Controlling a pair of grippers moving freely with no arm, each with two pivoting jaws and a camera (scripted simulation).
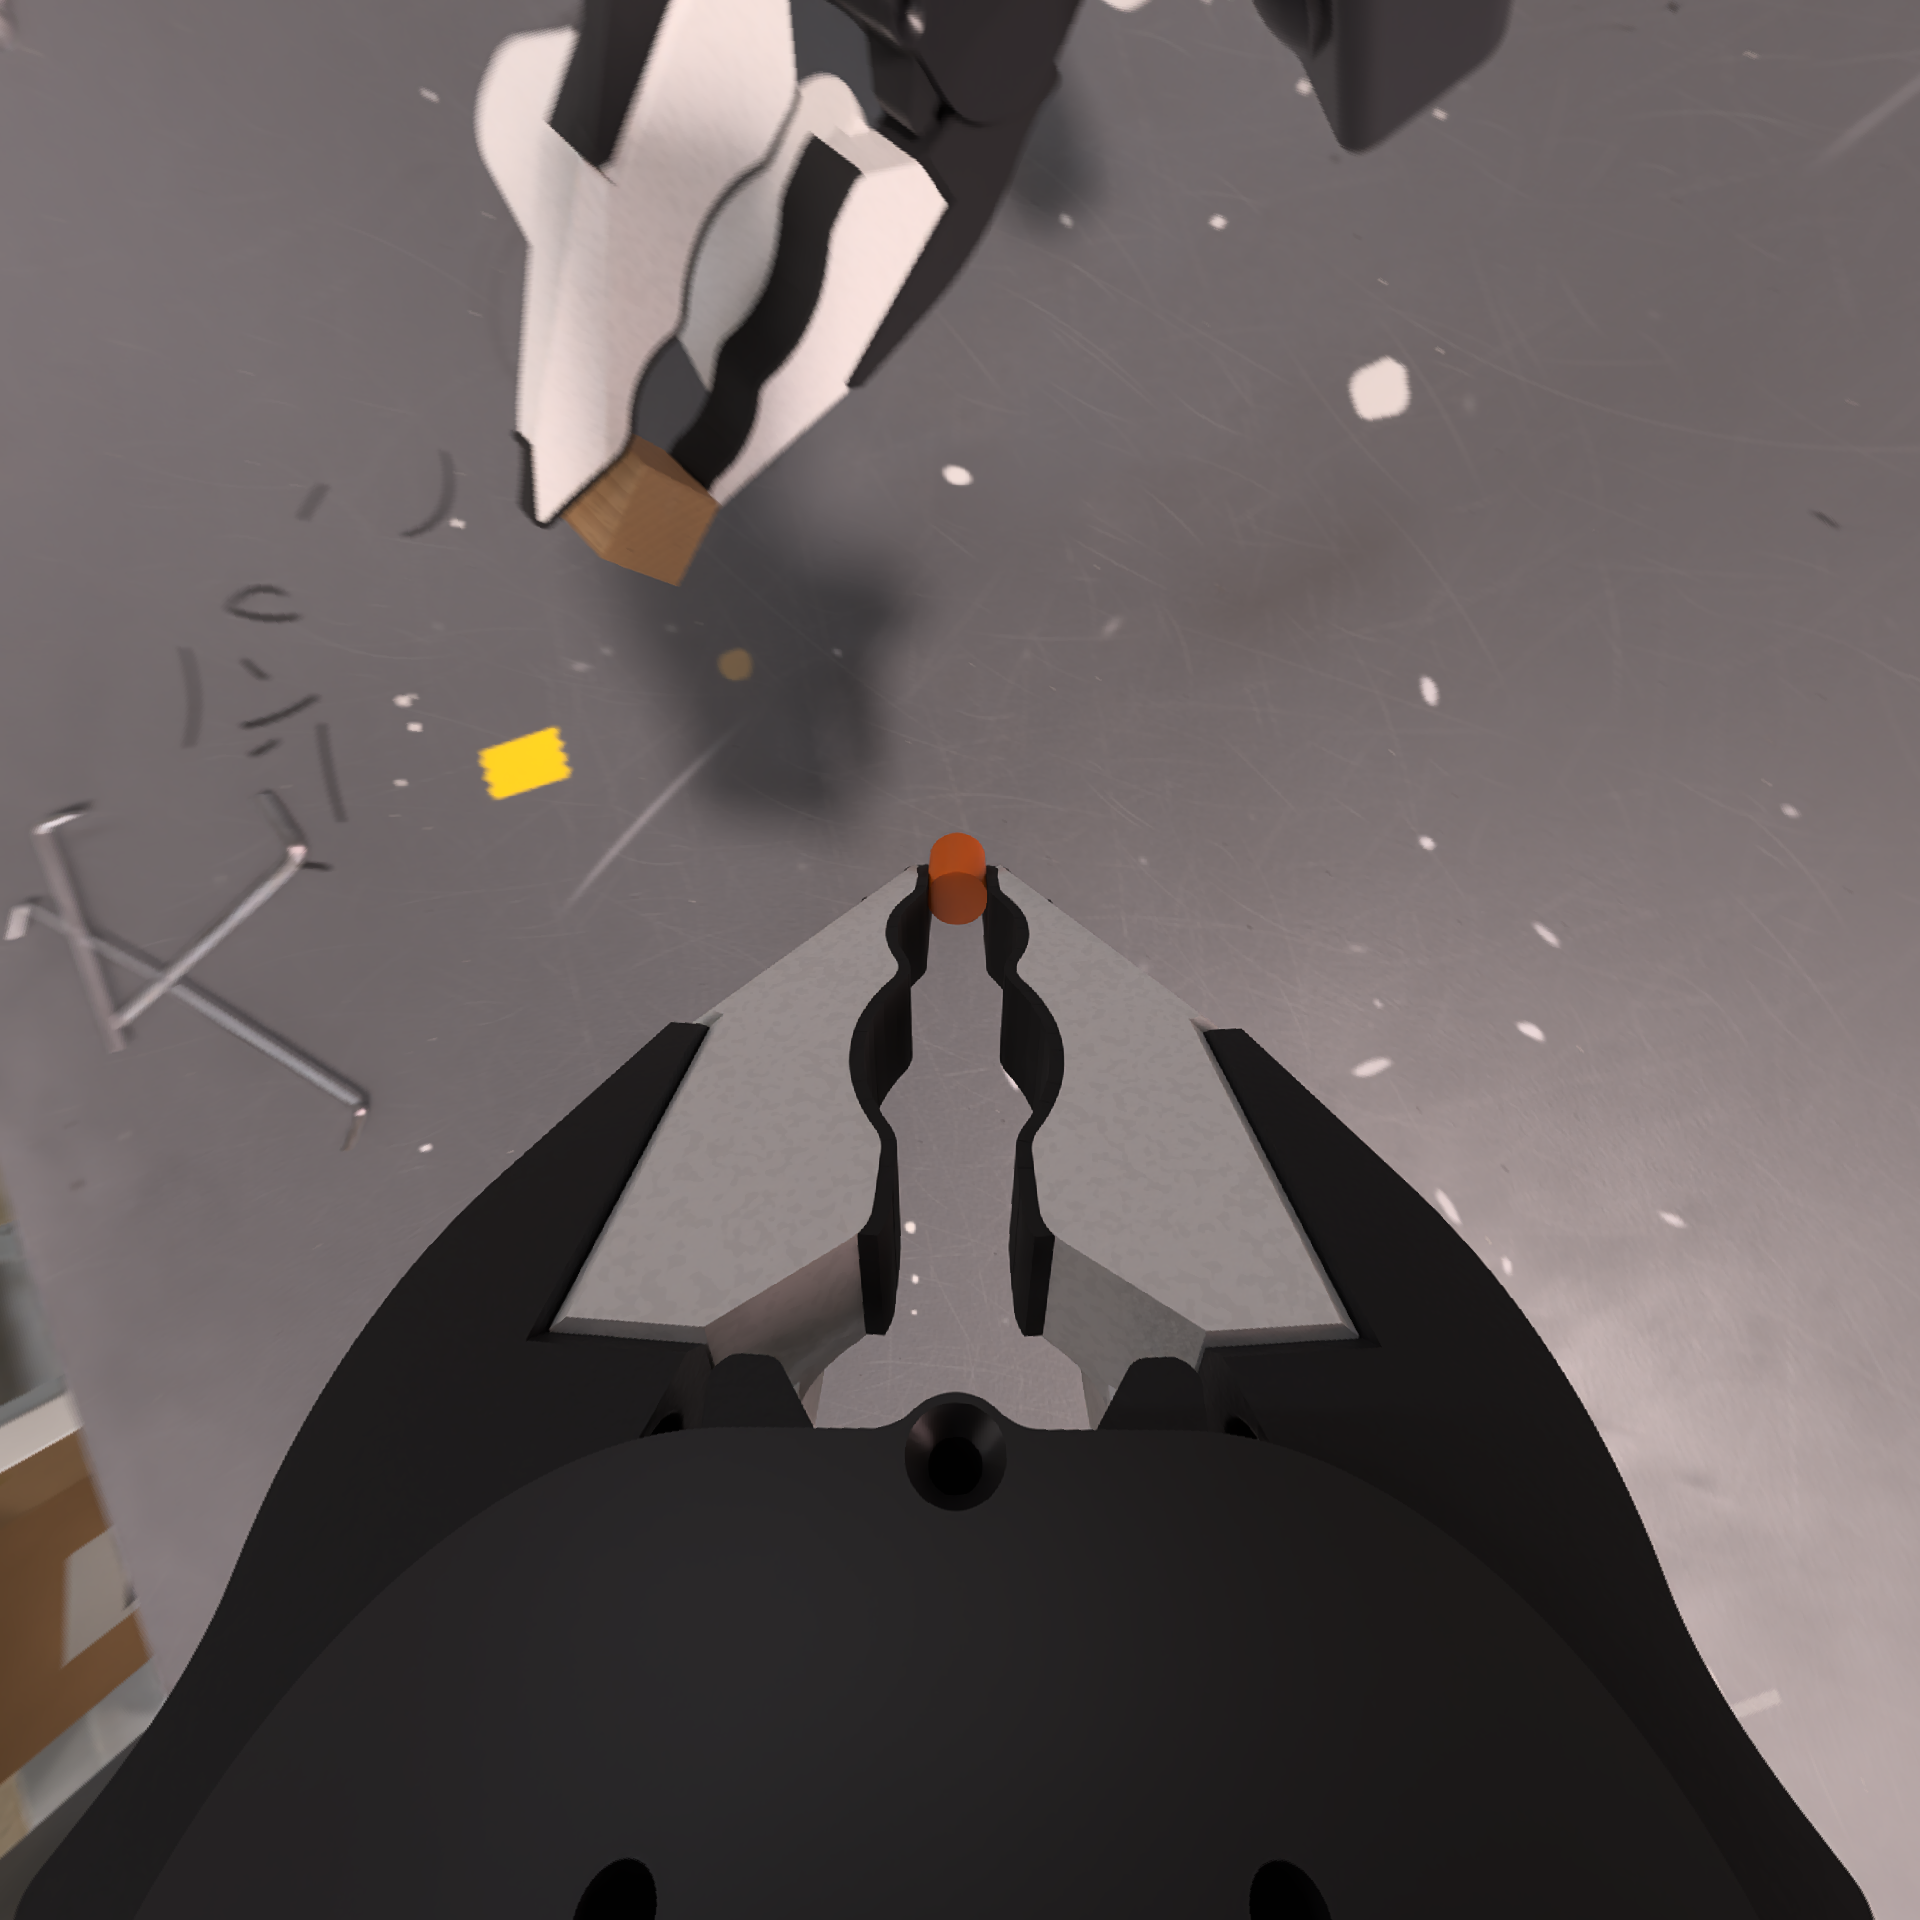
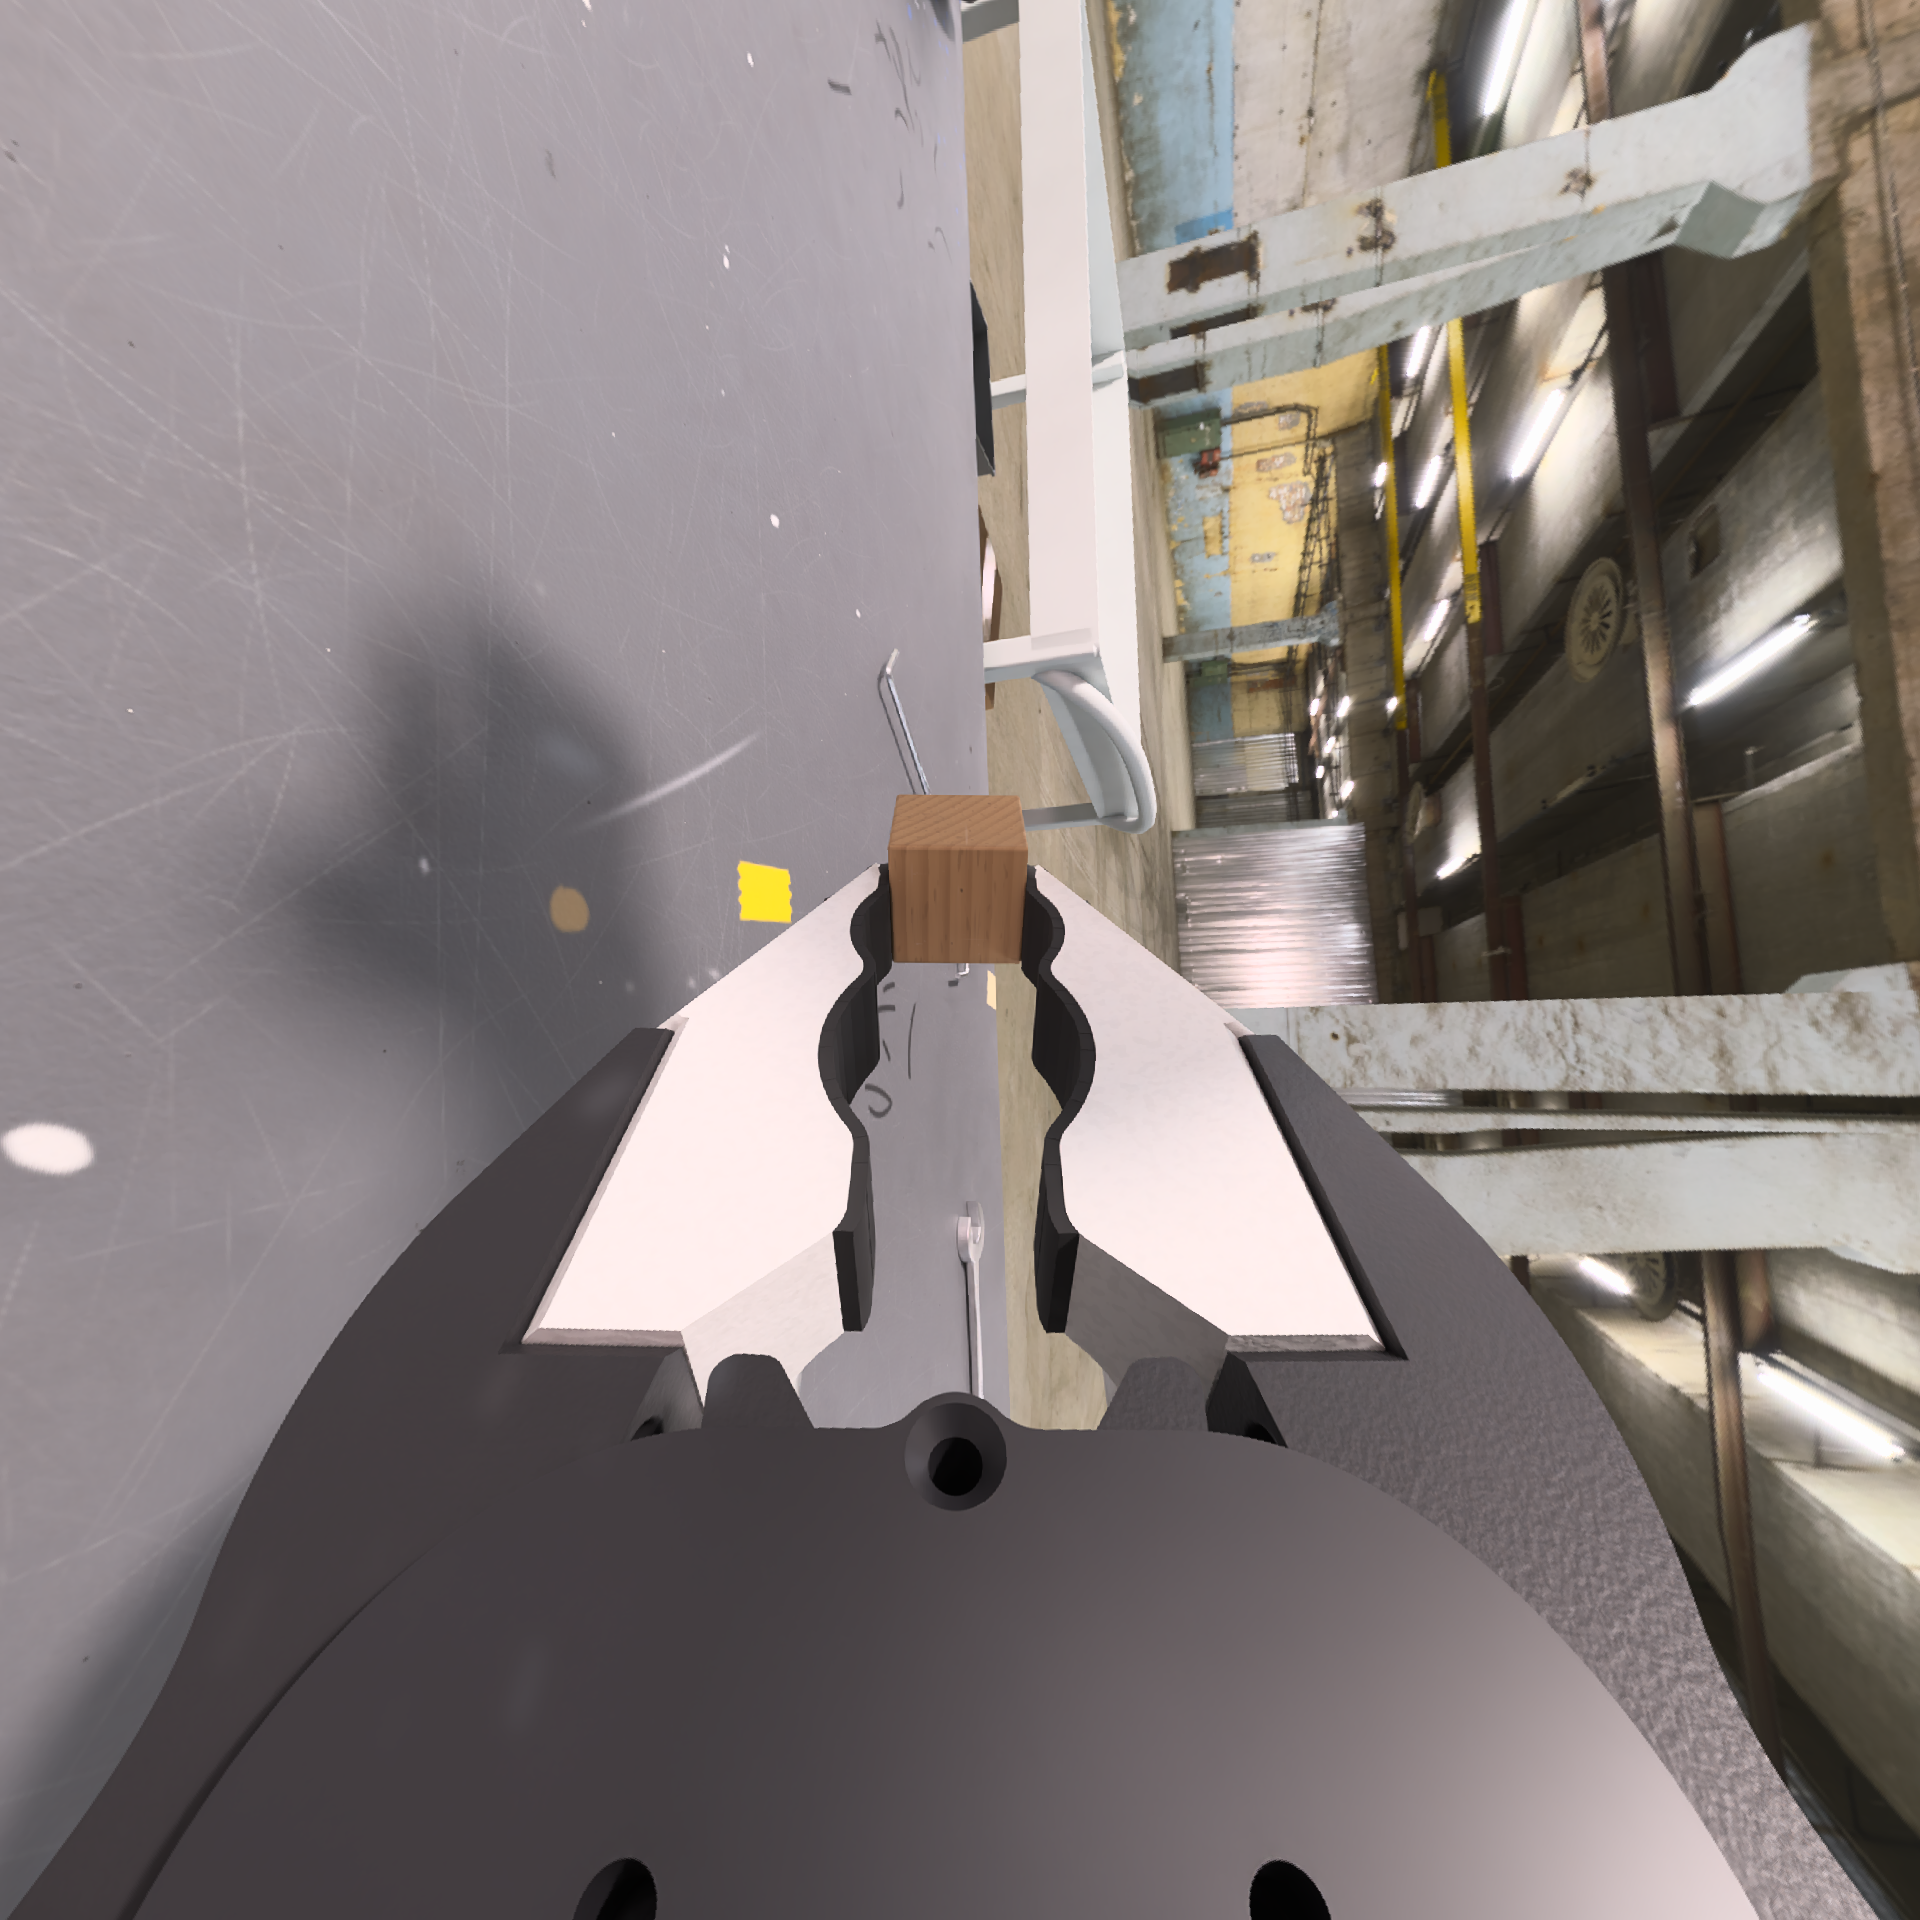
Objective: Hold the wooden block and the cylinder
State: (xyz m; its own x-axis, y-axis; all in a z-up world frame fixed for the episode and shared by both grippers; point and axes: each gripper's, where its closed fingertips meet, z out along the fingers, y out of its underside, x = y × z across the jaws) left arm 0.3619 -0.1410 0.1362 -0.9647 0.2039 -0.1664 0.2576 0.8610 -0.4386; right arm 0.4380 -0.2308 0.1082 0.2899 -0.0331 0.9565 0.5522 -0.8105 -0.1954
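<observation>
In the left wrist view my left gripper (image 1: 956,883) is shut on a small orange cylinder (image 1: 956,878) pinched at its fingertips, held above the grey tabletop (image 1: 1351,727). Farther off in that view the right gripper (image 1: 634,488) holds a wooden block (image 1: 644,525) at its tips, also off the table. In the right wrist view my right gripper (image 2: 958,894) is shut on the wooden block (image 2: 958,894), a light brown cube clamped between the fingertips. The view is rolled sideways, so the grey tabletop (image 2: 416,416) fills the left half.
A yellow tape patch (image 1: 525,762) (image 2: 764,890) and a tan dot (image 1: 735,664) (image 2: 568,909) lie on the scratched tabletop. Metal hex keys (image 1: 177,966) lie at the left, with a cardboard box (image 1: 52,1558) beyond the edge. A white frame (image 2: 1060,416) and an industrial hall lie past the table edge.
</observation>
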